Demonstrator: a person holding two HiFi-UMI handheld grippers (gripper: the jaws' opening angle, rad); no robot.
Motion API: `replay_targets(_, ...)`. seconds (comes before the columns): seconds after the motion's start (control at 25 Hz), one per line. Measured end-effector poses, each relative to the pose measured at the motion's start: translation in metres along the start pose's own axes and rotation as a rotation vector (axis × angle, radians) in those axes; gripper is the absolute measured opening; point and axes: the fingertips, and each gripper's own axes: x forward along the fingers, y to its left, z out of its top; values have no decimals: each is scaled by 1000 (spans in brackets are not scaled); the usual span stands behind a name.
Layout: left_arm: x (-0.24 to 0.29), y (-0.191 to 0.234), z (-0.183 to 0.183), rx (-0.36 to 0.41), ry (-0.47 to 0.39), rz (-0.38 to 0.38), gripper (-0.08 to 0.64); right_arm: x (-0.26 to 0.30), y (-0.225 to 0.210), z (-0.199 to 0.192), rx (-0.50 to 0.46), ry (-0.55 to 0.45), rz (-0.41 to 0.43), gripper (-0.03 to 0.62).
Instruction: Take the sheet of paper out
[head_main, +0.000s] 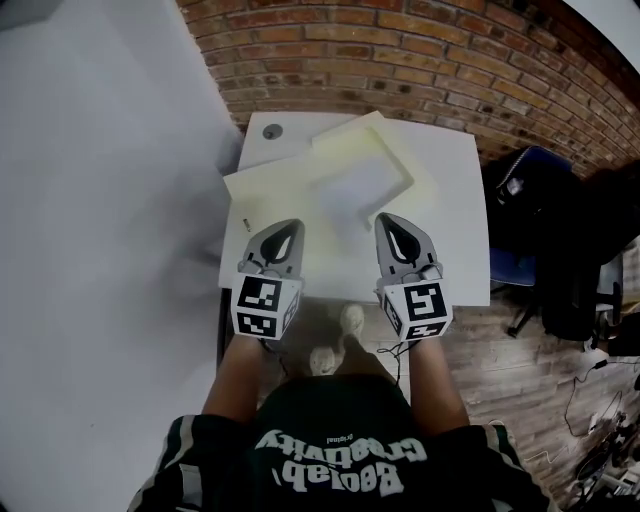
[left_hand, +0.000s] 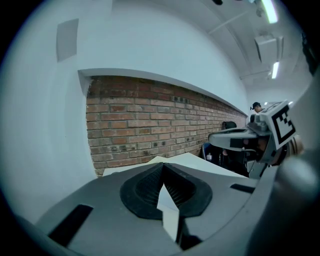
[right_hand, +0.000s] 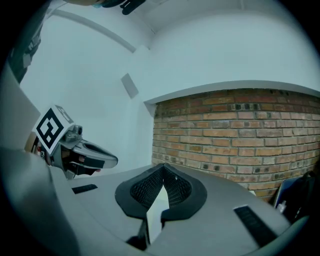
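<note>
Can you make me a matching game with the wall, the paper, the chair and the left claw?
Things:
1. wall
2. paper
3. chair
4. left claw

Colour, place or state:
A. shut
B. pale yellow
C. red-brown brick
D. right of the table

Pairs: 1-C, 2-B, 3-D, 4-A

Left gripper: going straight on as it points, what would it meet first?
Probably the pale yellow sheet on the table, just ahead of the left gripper; if it passes above that, the brick wall.
</note>
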Motion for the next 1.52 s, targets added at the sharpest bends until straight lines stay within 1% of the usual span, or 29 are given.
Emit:
replay_targets(0.2, 47, 17, 3, -6, 38, 45, 2, 46, -32, -3, 6, 0, 54, -6)
replay_targets(0.4, 82, 30, -11, -34, 102, 104, 2, 81, -59, -9, 9, 2, 115, -6)
replay_targets(0.56, 101, 37, -22, -37, 151, 120, 2, 97, -68, -18, 29, 13, 144, -6)
replay_targets(0.64, 109, 36, -29, -39, 178, 115, 2, 101, -70, -22, 36, 22, 157, -6)
replay_targets(0.8, 127, 38, -45, -48, 229, 77, 2, 110, -73, -29, 34, 41, 163, -6)
replay_targets(0.96, 144, 45, -66, -91, 280, 36, 2, 121, -72, -32, 28, 58, 162, -6)
replay_targets(1.04, 154, 51, -79, -133, 303, 15, 2, 127, -72, -33, 24, 69, 154, -6)
replay_targets(1.12, 164, 57, -94, -198, 327, -7, 2, 132, -73, -33, 19, 80, 142, -6)
replay_targets(1.32, 185, 72, -133, -406, 378, -67, 3, 146, -71, -36, 10, 112, 120, -6)
replay_targets(1.44, 197, 78, -152, -539, 395, -123, 7, 154, -65, -41, 3, 135, 117, -6)
replay_targets(1.52, 203, 79, -161, -612, 401, -171, 84, 160, -59, -43, -2, 147, 117, -6)
